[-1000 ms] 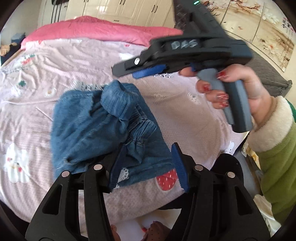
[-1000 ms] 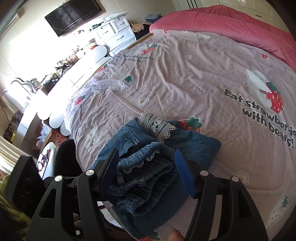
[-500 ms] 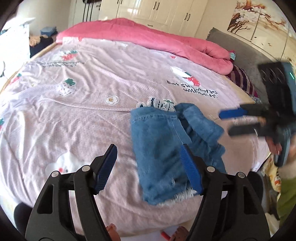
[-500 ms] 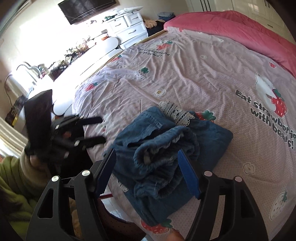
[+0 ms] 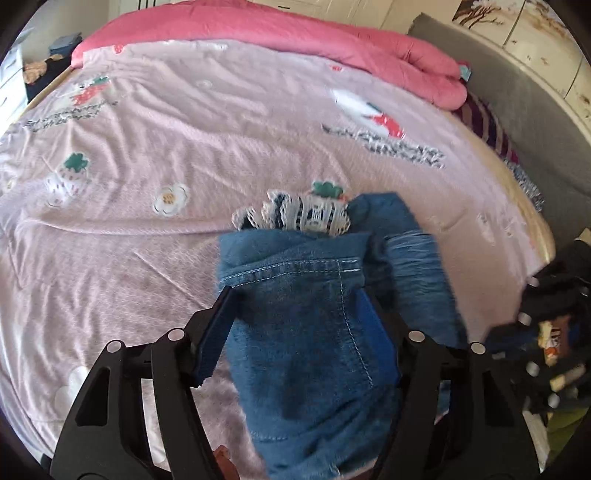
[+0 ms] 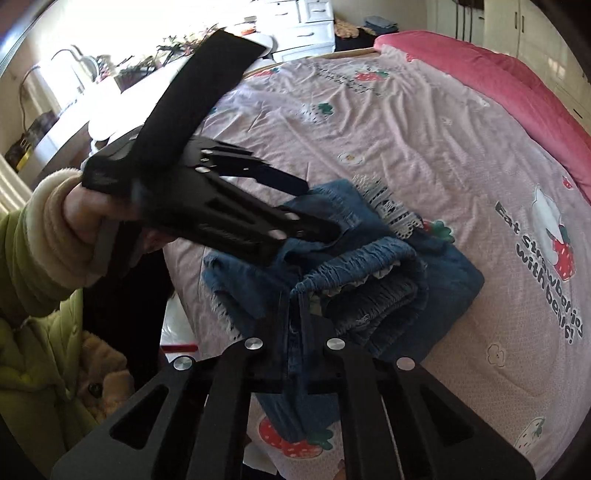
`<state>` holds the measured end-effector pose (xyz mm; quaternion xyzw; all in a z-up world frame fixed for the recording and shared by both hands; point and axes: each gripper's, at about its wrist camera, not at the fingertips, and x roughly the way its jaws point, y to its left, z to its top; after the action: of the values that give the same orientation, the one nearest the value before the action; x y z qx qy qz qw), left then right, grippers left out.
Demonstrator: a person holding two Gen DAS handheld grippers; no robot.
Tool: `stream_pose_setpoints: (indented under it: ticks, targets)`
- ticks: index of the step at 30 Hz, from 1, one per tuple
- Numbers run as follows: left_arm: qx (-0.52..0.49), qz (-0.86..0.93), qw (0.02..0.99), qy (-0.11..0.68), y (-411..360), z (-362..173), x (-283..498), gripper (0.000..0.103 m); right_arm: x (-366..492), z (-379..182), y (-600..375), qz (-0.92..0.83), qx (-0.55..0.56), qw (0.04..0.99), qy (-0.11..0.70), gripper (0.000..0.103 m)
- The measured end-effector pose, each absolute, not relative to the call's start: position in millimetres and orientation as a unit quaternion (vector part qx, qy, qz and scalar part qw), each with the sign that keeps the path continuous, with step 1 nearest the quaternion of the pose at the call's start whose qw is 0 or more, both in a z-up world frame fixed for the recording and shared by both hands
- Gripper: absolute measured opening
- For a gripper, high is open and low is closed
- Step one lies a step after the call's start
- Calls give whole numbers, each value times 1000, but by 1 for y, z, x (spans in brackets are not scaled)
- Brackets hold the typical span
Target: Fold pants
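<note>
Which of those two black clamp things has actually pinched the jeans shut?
The right gripper: its jaws are closed on a thin fold of the jeans. The left gripper is open, with its fingers spread on both sides of the denim.

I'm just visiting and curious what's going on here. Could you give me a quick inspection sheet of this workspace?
Surface: pink bedsheet printed with strawberries and bears, wrinkled.
Job's things: denim pants with white lace trim, bunched near the bed's edge, not yet neatly folded.
Clutter: nothing seen on the sheet beyond the pants.
Grippers: left gripper open, straddling a denim flap; right gripper shut on a denim fold.
Cables: nothing seen.
Surroundings: pink quilt at the far side, white dresser, cluttered desk.
</note>
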<state>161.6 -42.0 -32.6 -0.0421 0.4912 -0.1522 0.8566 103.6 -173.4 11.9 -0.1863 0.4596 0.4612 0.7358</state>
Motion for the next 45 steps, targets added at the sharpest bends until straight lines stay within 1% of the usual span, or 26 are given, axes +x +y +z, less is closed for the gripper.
stream_pose_setpoints:
  ticks: [6,9,11,12,13,14,15,18,19,20,21,22,29,32,35,37,39,41,43,45]
  targets:
    - [-20,-145,865,480,-50,-36,158,59,93,9,-197,455,-184,738,462,4]
    - [-15,-145,867,476,-53,-34,158,59,92,5,-208,456,-165,744,461,4]
    - [-12,-143,869,474,-55,-34,158,59,91,7,-208,460,-151,751,450,7]
    - [-10,-143,869,474,-56,-33,158,59,91,7,-207,462,-145,750,450,14]
    - [-8,-142,870,473,-56,-33,158,59,92,8,-204,464,-139,751,449,33]
    - [-8,-141,870,472,-56,-33,157,59,92,9,-201,465,-138,750,450,40]
    - [-8,-141,870,473,-56,-33,157,59,91,9,-197,465,-140,750,449,41]
    - [-8,-141,871,471,-56,-33,156,59,91,8,-179,457,-164,753,444,41]
    - [-8,-141,871,470,-56,-33,156,59,92,6,-175,452,-170,754,446,36]
    - [-8,-140,871,470,-56,-33,156,59,93,3,-170,447,-178,753,449,31]
    - [-9,-140,871,470,-56,-34,156,59,94,-1,-165,443,-192,748,455,10]
    - [-9,-140,871,470,-56,-34,156,59,93,-5,-164,444,-198,742,462,5]
    - [-21,-152,870,468,-56,-36,156,60,78,6,-193,466,-208,734,448,5]
    - [-23,-160,869,467,-59,-37,156,60,79,2,-209,463,-200,734,456,5]
    - [-18,-157,870,467,-62,-39,155,61,84,-13,-214,457,-181,734,468,6]
    - [-9,-155,873,463,-64,-39,153,61,87,-20,-215,458,-149,732,482,8]
    - [-8,-159,874,458,-63,-38,150,61,84,-18,-218,456,-139,740,475,9]
    - [-13,-160,874,458,-61,-36,148,61,82,-13,-220,456,-127,746,469,14]
    - [-12,-159,876,455,-60,-32,146,62,82,-8,-223,448,-119,752,468,24]
    - [-16,-161,878,450,-58,-28,143,63,81,-2,-225,442,-119,757,466,32]
